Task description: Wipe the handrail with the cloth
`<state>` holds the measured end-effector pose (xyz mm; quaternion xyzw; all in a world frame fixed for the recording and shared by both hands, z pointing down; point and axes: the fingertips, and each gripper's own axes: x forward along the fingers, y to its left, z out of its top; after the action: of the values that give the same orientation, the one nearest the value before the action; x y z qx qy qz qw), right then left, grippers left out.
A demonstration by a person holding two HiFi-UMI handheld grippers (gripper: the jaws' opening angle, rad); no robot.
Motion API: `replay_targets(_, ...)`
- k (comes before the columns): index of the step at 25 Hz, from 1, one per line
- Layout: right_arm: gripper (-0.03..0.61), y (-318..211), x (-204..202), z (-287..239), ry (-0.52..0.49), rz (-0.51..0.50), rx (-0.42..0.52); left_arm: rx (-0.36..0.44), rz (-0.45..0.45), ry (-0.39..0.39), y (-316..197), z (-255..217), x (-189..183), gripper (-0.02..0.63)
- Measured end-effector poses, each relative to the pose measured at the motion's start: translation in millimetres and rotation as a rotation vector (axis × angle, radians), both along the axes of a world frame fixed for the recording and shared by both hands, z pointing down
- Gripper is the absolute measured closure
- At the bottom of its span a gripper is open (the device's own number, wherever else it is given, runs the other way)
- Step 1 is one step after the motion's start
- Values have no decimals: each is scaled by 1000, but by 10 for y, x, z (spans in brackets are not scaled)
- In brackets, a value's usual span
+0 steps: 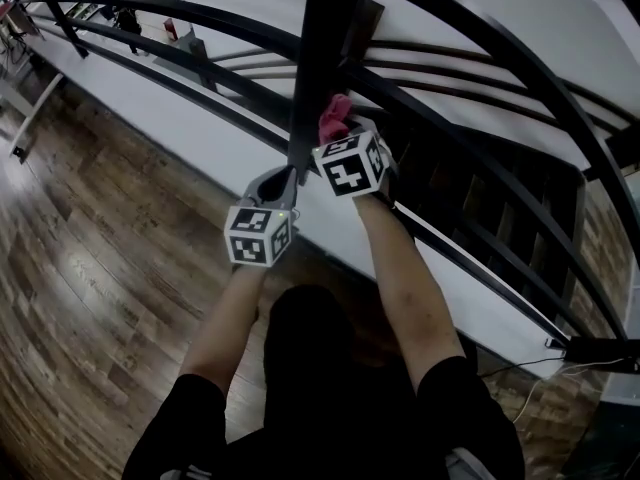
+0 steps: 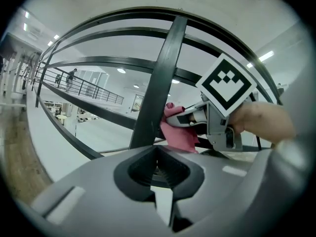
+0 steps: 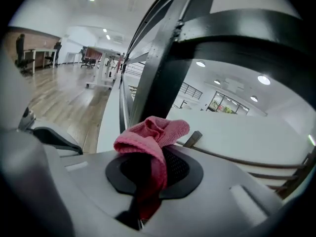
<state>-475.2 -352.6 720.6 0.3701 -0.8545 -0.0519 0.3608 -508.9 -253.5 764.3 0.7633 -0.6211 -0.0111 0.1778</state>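
The black handrail has an upright post rising through the middle of the head view, with curved rails crossing it. My right gripper is shut on a pink cloth and holds it against the right side of the post. The cloth bunches out of the jaws of the right gripper, right at the post. My left gripper sits at the post's left side, lower down. The left gripper is shut with nothing in it, and the post stands just beyond it.
A white ledge runs under the railing, with wooden floor on my side. More black rails slant down to the right. A thin cable lies near the lower right. Beyond the railing is an open hall.
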Motion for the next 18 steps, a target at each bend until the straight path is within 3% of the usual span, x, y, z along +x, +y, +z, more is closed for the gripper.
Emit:
replay_targets(7,528,100,216,-7,35,-2,56,1,38,-23,-1,0,210,614)
replay_targets(18,528,242,744,28,44,62,30,12,134,-36,-83,-63,585,614)
